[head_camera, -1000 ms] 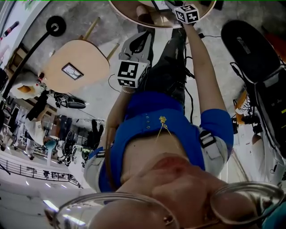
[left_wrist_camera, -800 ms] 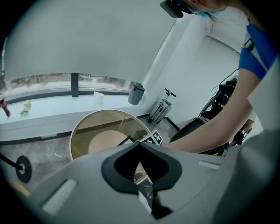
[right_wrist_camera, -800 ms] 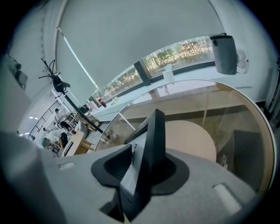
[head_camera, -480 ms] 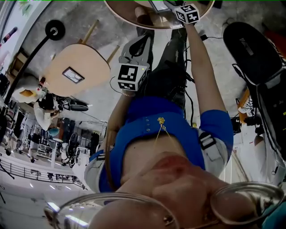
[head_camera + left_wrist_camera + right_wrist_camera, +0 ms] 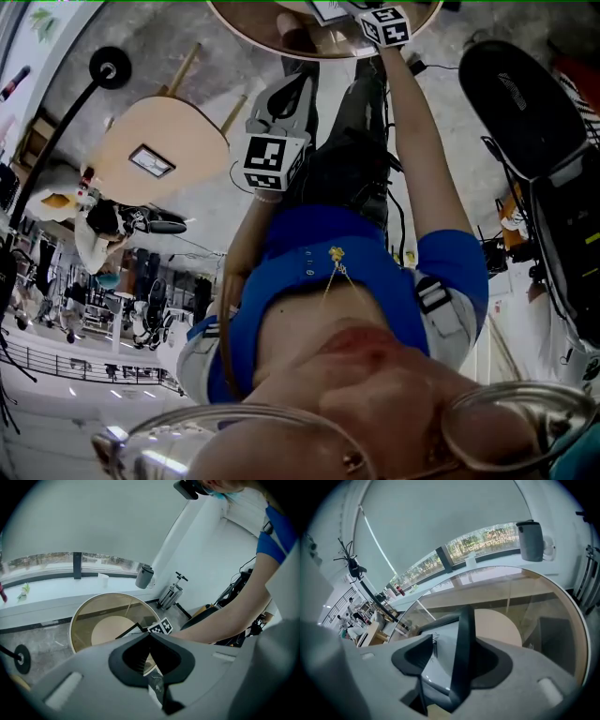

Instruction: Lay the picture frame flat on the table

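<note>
Jaws of the right hand-held gripper have just been opening; we see them wide apart with the picture frame between them on the round glass table. Left hand-held gripper is closed and empty, short of the table.

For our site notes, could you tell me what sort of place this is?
Probably an open workshop or lab hall: a round glass table, a long window strip, and people at workbenches beyond.

picture frame cut off by the top edge, round table only partly in view
</note>
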`<state>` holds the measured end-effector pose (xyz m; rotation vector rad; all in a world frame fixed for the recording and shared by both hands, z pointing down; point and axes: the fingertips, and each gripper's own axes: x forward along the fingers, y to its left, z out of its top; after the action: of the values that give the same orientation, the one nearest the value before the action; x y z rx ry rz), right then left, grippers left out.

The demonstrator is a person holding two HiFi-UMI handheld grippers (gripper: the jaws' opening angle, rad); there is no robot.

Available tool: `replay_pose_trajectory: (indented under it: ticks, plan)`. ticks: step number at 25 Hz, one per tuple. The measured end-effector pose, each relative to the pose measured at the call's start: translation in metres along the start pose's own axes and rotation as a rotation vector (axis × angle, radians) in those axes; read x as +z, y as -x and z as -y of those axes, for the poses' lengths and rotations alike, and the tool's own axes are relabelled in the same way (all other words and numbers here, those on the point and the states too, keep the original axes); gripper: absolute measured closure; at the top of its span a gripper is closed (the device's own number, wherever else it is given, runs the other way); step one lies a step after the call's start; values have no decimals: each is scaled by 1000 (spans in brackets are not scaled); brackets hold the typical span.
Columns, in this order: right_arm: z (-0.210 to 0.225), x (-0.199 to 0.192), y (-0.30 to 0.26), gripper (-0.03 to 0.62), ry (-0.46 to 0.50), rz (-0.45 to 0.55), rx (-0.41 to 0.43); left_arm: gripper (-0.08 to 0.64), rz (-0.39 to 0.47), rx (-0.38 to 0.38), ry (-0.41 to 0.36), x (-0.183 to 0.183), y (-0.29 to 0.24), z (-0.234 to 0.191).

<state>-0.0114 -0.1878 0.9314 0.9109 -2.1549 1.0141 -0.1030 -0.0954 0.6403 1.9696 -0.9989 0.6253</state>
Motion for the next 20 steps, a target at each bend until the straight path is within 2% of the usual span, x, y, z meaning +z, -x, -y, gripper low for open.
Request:
replay_pose_trajectory:
  ticks: [5, 12, 16, 20]
  plan:
    - [13, 0, 3, 334, -27, -9, -29, 563, -2, -6, 2, 2, -3, 5]
    - [16, 0, 5, 321, -11, -8, -63, 563, -7, -2, 6, 1, -7, 3]
    - [19, -2, 4, 307, 19, -27, -121, 563, 0, -6, 6, 2, -7, 3]
    - [25, -5, 4, 307, 101, -101, -214, 563, -7, -10, 8, 4, -9, 5]
